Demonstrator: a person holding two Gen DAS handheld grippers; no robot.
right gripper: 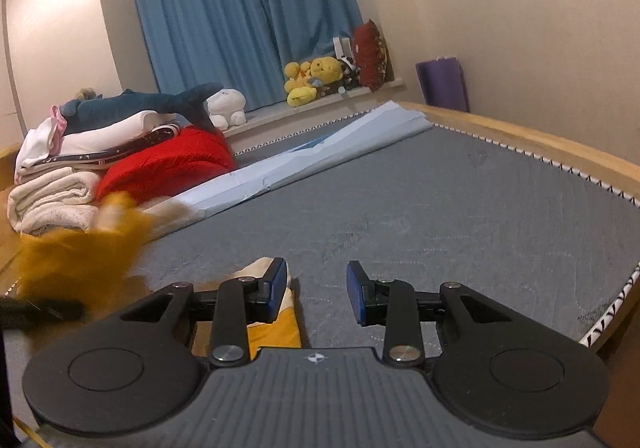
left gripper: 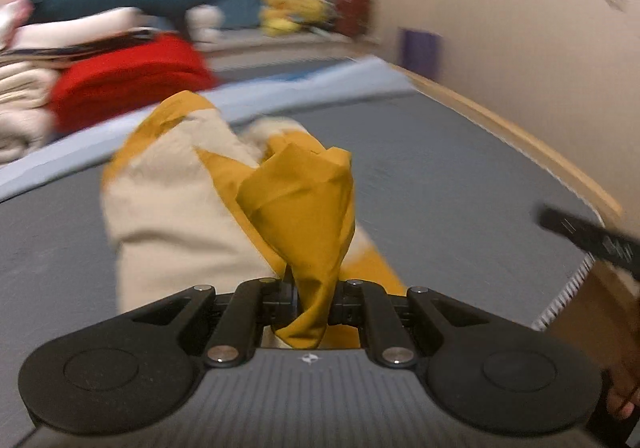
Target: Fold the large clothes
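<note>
A mustard-yellow and cream garment [left gripper: 208, 208] is bunched up over the grey mattress [left gripper: 460, 168]. My left gripper [left gripper: 314, 298] is shut on a twisted yellow fold of it and holds it raised; the view is blurred by motion. In the right wrist view the same garment [right gripper: 80, 260] is a blurred yellow mass at the left, with a flat corner [right gripper: 276, 328] lying under the left finger. My right gripper [right gripper: 317, 290] is open and empty, low over the mattress [right gripper: 440, 216], its blue pads [right gripper: 354, 284] apart.
A stack of folded clothes with a red item [right gripper: 168, 164], white towels [right gripper: 52, 200] and a plush shark [right gripper: 140, 104] sits at the far left. A light blue folded sheet [right gripper: 320, 156] lies across the mattress. A wooden bed frame [right gripper: 540, 144] edges the right side. Plush toys [right gripper: 316, 80] line the windowsill.
</note>
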